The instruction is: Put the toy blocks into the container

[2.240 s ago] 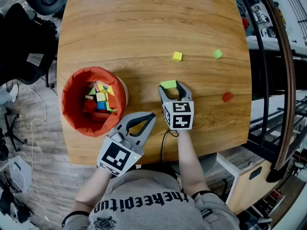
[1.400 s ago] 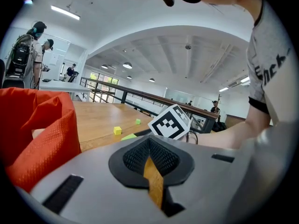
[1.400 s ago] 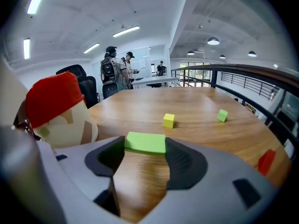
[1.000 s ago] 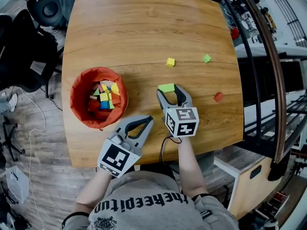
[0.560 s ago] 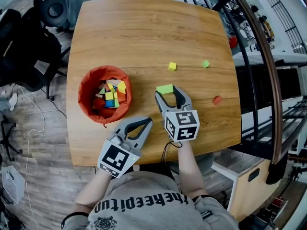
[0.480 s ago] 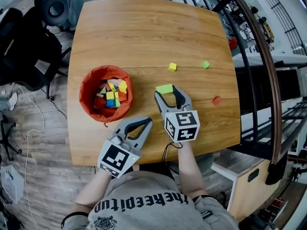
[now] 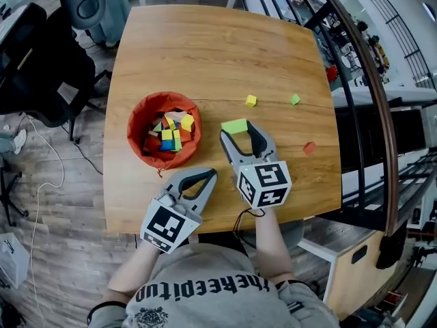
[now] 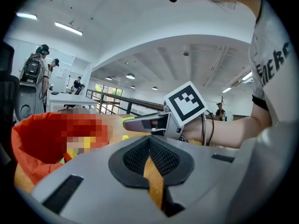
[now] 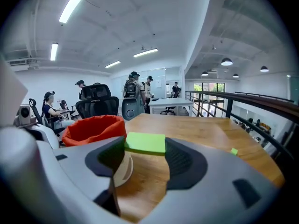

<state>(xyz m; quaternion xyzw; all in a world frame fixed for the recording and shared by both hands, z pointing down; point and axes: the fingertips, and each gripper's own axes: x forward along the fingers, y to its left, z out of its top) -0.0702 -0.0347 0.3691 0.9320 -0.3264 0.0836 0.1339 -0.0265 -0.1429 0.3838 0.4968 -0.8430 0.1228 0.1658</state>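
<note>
- 3 loose blocks lie on the wooden table [image 7: 205,53] in the head view: a yellow cube [image 7: 250,100], a small green cube [image 7: 294,99] and a red block [image 7: 308,147] near the right edge. All are well apart from the orange fabric container [image 7: 140,125], which holds a heap of mixed-colour blocks [image 7: 171,134].
- In the same view the right gripper [image 7: 236,131] clamps a flat green block [image 7: 235,125] at its tips, to the right of the container and not over it. The left gripper [image 7: 212,173] sits near the table's front edge, just below the container.
- 2 jaws of the left gripper meet tip to tip in the left gripper view, clenched on nothing. The container is at left and the right gripper's marker cube [image 8: 186,101] is ahead.
- 1 flat green block spans the gap in the right gripper view, pinched on both sides and held above the tabletop. The container stands beyond it at left.
</note>
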